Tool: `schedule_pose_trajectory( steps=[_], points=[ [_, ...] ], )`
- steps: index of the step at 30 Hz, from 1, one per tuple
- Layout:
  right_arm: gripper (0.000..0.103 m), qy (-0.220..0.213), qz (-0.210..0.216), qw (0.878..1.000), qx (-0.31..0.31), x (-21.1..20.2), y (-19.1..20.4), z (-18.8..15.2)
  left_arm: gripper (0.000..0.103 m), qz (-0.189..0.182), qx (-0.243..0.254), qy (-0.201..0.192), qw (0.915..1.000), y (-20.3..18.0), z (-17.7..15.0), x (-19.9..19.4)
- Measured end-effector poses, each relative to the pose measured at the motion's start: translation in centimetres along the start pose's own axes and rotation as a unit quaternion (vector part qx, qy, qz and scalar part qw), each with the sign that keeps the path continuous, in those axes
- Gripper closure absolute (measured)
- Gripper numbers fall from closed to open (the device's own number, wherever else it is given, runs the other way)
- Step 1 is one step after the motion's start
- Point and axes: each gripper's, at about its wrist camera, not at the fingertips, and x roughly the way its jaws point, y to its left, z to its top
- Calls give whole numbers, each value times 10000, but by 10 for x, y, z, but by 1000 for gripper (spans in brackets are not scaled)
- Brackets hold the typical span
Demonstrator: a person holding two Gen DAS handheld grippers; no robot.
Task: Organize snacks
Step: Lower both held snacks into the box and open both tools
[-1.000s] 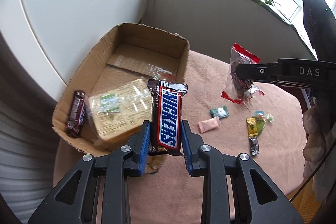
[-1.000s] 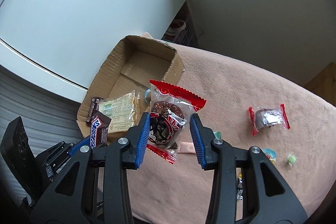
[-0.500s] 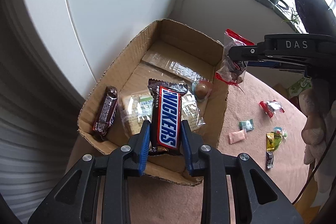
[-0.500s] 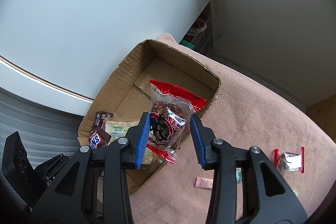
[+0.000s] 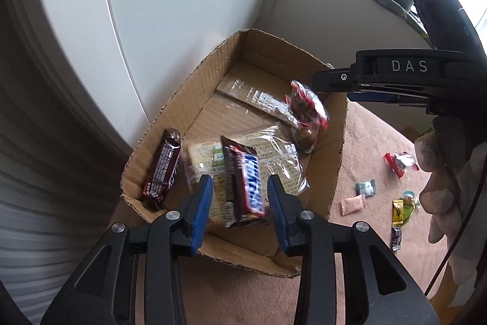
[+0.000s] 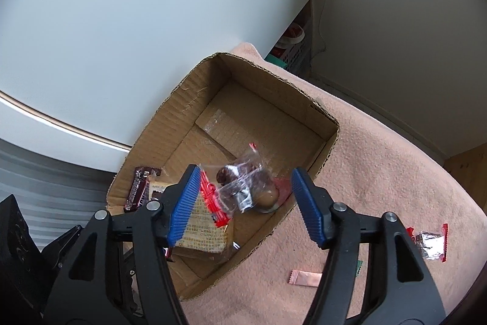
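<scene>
An open cardboard box (image 5: 188, 93) (image 6: 274, 72) sits on a pink cloth. It holds a dark chocolate bar (image 5: 164, 169), a clear cracker packet (image 5: 213, 160) (image 6: 204, 230) and a brown ball (image 5: 306, 136). My left gripper (image 5: 239, 203) hangs over the box's near end with its jaws opening. The Snickers bar (image 5: 246, 185) is blurred and loose between them, clear of both pads. My right gripper (image 6: 246, 201) is over the box's right side, jaws opening wide. The red-and-clear snack packet (image 6: 240, 185) (image 5: 307, 105) is tumbling below them, not pressed.
Loose snacks lie on the cloth right of the box: a red-ended packet (image 5: 400, 162) (image 6: 429, 239), a green sachet (image 5: 366, 188), a pink sachet (image 5: 353, 203) (image 6: 304, 277) and a yellow packet (image 5: 401, 210). A white wall stands close behind the box. A gloved hand (image 5: 441, 148) holds the right gripper.
Both grippers came over the box, then their jaws parted. The Snickers bar tilted and slipped free of the left pads. The red packet dropped out of the right gripper toward the box floor.
</scene>
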Motion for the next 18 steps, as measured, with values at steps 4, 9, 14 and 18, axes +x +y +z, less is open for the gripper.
schedule_pose_trajectory(
  steps=[4,9,14,18],
  points=[
    [37,-23,0,10000,14,-4,0,0,61,13,7,-1,10000,-1,1,-1],
    [27,-143,-34,9999,85,-16,-5,-4,61,17,49,-46,10000,-5,1,-4],
    [27,-242,-60,9995,181,-30,-14,-9,61,5,103,-61,9999,-11,1,-5],
    [27,-411,-101,9987,283,-50,-27,-19,61,-29,168,-136,9998,-17,1,-11]
  ],
)
